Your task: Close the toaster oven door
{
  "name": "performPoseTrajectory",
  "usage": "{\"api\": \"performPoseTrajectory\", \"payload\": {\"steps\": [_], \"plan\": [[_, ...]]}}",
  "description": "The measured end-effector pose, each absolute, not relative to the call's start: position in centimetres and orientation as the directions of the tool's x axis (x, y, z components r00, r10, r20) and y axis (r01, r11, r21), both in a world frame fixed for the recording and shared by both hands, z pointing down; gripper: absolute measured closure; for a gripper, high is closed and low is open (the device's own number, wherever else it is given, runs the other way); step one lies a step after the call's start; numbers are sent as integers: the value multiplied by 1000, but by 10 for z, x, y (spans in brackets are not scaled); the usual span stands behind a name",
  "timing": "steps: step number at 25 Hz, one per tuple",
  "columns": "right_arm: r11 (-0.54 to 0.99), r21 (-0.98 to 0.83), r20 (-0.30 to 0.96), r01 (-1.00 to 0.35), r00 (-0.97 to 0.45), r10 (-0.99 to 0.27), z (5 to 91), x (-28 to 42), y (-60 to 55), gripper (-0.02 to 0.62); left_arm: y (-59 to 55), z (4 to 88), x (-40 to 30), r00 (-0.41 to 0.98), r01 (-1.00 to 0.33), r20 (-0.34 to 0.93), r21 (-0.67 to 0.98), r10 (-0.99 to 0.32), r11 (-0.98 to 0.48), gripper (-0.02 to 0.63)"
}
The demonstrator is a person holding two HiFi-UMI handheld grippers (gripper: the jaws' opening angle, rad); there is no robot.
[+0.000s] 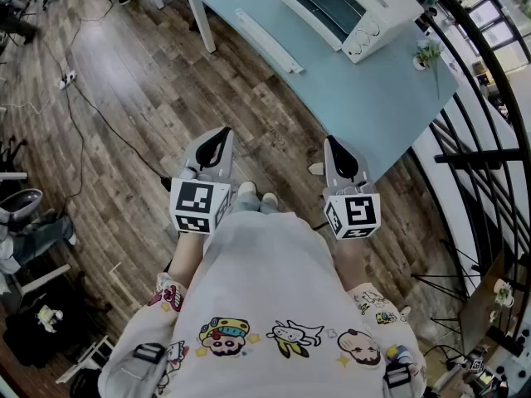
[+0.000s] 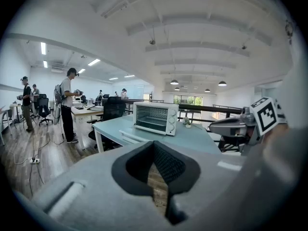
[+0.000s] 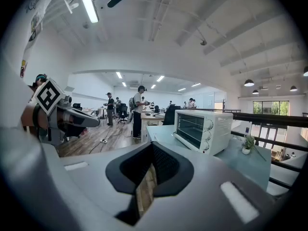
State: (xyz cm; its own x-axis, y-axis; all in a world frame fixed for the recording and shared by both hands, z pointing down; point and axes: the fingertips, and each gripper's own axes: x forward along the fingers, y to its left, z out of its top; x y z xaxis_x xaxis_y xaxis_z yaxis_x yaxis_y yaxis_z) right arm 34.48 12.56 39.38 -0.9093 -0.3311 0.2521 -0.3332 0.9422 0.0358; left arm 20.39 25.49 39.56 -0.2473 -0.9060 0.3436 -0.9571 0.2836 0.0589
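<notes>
The white toaster oven (image 1: 348,7) stands on the far part of a light blue table (image 1: 365,98). Its glass door looks upright against the front. It also shows in the left gripper view (image 2: 155,118) and the right gripper view (image 3: 202,129). My left gripper (image 1: 220,135) and right gripper (image 1: 336,145) are held close to my body over the wooden floor, short of the table's near corner. Both point toward the table and both are shut with nothing between the jaws. In each gripper view, the shut jaws (image 2: 159,170) (image 3: 144,179) fill the foreground.
A long white strip (image 1: 265,40) lies on the table in front of the oven. A small potted plant (image 1: 428,55) sits at the oven's right. A black railing (image 1: 481,156) runs along the right. Cables and a power strip (image 1: 66,79) lie on the floor. People (image 2: 67,105) stand at desks further back.
</notes>
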Motion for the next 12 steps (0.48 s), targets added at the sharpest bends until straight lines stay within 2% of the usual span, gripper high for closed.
{"api": "performPoseTrajectory", "payload": {"steps": [7,12], "plan": [[927,26,231,-375,-900,-371,390,358,119,586,268,389,201,-328,-932,313,50,-891,360,607],[939,14,227,-344,-913,-338,392,367,120,586,275,386,207,-368,-914,288,61,-884,400,607]]}}
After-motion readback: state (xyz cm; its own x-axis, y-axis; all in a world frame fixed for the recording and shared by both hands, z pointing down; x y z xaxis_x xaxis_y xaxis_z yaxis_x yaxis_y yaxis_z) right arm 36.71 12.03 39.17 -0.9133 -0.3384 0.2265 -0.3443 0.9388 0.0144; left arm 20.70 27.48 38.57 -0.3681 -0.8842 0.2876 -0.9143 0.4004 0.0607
